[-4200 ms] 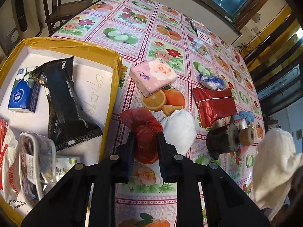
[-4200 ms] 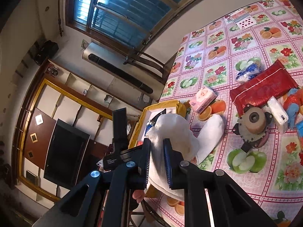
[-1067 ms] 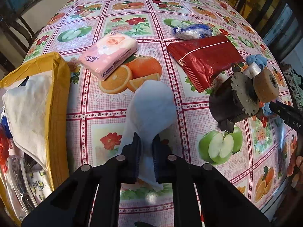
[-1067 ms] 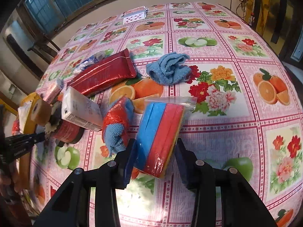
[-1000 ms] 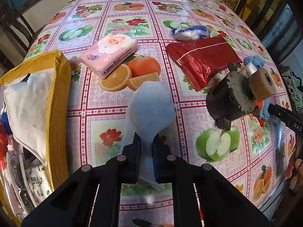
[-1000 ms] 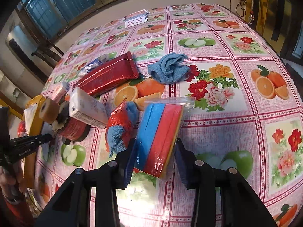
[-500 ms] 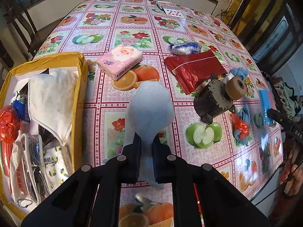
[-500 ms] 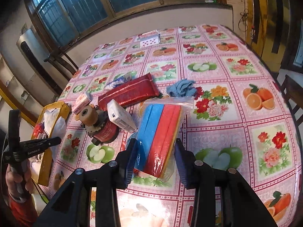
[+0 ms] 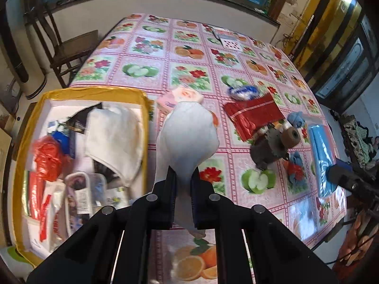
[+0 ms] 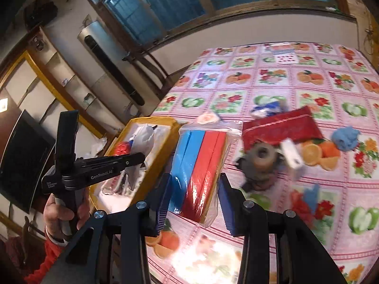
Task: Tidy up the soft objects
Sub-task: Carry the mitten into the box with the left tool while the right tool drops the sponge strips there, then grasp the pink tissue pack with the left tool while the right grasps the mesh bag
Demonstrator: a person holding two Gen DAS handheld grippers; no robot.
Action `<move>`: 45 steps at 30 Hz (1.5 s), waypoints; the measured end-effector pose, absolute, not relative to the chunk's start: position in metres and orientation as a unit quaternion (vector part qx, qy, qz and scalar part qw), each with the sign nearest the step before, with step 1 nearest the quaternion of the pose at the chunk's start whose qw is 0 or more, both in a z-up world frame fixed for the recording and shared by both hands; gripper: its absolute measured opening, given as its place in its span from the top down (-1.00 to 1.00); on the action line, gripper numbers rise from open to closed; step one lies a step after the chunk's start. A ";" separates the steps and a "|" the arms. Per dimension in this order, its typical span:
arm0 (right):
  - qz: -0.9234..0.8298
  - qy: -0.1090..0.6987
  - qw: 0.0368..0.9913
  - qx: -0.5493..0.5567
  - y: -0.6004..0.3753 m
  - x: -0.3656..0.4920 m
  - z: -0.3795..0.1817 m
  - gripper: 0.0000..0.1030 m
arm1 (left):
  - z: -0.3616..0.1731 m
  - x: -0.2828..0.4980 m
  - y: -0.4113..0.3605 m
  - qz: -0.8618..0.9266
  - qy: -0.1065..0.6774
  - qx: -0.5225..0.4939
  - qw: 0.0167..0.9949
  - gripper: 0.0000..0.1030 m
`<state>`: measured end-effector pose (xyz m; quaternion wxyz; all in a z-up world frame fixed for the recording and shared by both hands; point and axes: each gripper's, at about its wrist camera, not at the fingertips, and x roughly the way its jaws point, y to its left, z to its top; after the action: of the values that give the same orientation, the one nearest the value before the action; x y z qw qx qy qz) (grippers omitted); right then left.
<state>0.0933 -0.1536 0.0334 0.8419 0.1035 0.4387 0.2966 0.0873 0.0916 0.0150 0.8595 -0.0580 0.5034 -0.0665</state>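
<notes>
on the far left, a yellow-rimmed box [image 9: 94, 90] is sitting at the table's edge, holding a crumpled red bag [image 9: 47, 158], a white cloth [image 9: 113, 137], a blue packet [image 9: 60, 137] and several clear wrapped packs that are too blurred to name. just right of the box rim, the left gripper [image 9: 183, 179] is pinching the lower end of a white slipper [image 9: 189, 137], its jaws pressed together on the fabric, and the slipper is hanging lifted above the fruit-patterned tablecloth [image 9: 142, 45], beside the box rather than over it. behind the slipper a pink tissue pack [image 9: 187, 94] is lying on the cloth. further right a blue-and-white wrapped bundle [image 9: 242, 92] is lying just above a red foil pouch [image 9: 254, 113], and a dark round tool with a tan roll [image 9: 272, 145] is standing next to a light blue rag [image 9: 296, 119]. a small red-and-blue bundle [image 9: 293, 165] is lying beside the tool. at the right edge, the right gripper [image 10: 193, 197] is clamping a clear bag of blue and red sponges [image 10: 201, 165] between its jaws, holding the bag raised off the table; in the right wrist view it is hanging between the box and the red pouch. that view is also showing a person's hand [image 10: 64, 213] gripping the left gripper's handle near the box.
</notes>
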 end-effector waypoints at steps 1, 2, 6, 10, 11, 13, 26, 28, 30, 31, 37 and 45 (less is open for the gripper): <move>0.311 0.441 0.835 0.105 -0.131 0.101 0.033 0.23 | 0.018 0.088 0.105 -0.050 0.500 -0.061 0.862 0.83; 0.325 0.447 0.827 0.104 -0.110 0.108 0.030 0.23 | 0.019 0.090 0.119 -0.035 0.497 -0.064 0.865 0.83; 0.349 0.476 0.802 0.092 -0.027 0.137 0.011 0.23 | 0.011 0.098 0.177 0.029 0.500 -0.087 0.861 0.83; 0.357 0.511 0.777 0.090 0.033 0.159 -0.022 0.23 | -0.013 0.104 0.219 0.069 0.515 -0.114 0.847 0.83; 0.358 0.515 0.774 0.091 0.045 0.161 -0.029 0.23 | -0.018 0.105 0.225 0.078 0.516 -0.117 0.845 0.83; 0.366 0.519 0.768 0.082 0.063 0.163 -0.038 0.23 | -0.026 0.107 0.233 0.083 0.519 -0.125 0.842 0.82; 0.376 0.490 0.781 0.091 0.029 0.140 -0.015 -0.15 | -0.013 0.092 0.250 0.092 0.487 -0.162 0.853 -0.32; 0.381 0.473 0.787 0.106 0.005 0.131 -0.001 -0.17 | -0.004 0.085 0.242 0.086 0.475 -0.163 0.861 -0.32; 0.374 0.458 0.798 0.112 -0.031 0.120 0.014 -0.29 | 0.005 0.078 0.227 0.077 0.468 -0.156 0.866 -0.32; 0.368 0.452 0.805 0.110 -0.049 0.116 0.019 -0.32 | 0.009 0.074 0.217 0.065 0.466 -0.156 0.868 -0.32; 0.281 0.432 0.849 0.114 -0.172 0.094 0.034 -0.48 | 0.024 0.064 0.144 -0.019 0.464 -0.131 0.876 -0.43; 0.193 0.453 0.858 0.147 -0.281 0.078 -0.005 -0.50 | 0.000 0.091 0.054 -0.073 0.507 -0.078 0.856 -0.43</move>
<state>0.0775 -0.2814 -0.0048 0.8579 0.1472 0.4528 0.1934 0.0908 0.0541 0.0000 0.8555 -0.0785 0.5066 -0.0728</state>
